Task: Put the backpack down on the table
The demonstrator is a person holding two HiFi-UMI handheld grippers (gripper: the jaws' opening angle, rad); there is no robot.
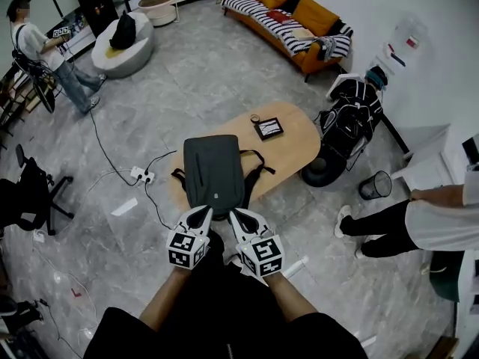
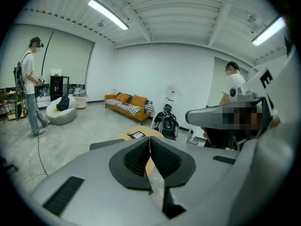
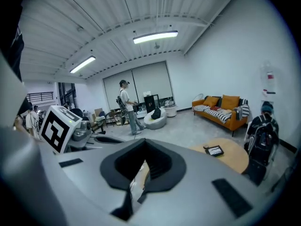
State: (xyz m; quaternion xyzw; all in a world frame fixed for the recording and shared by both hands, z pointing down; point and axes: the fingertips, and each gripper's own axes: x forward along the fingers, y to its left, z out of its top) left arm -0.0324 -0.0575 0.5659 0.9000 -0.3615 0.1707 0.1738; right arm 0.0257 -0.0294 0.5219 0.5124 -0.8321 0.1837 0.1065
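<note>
The dark grey backpack (image 1: 215, 172) lies flat on the near end of the oval wooden table (image 1: 298, 149), straps trailing off both sides. The left gripper (image 1: 203, 211) and right gripper (image 1: 233, 214) hover by its near edge, jaws pressed together, empty. A black tablet (image 1: 268, 128) lies beyond it; a black bag (image 1: 349, 120) stands at the table's far end

The backpack (image 1: 213, 172) fills the near end of the table (image 1: 299, 152), its straps (image 1: 258, 169) spilling off both sides, so my only way across there is over it. Past it, to the right, I see bare wood, up to a dark tablet (image 1: 268, 128) near the far edge. A black bag (image 1: 350, 120) crowds the table's right end. A power strip (image 1: 140, 175) with cables (image 1: 97, 137) lies on the floor (image 1: 224, 73) to its left.
</note>
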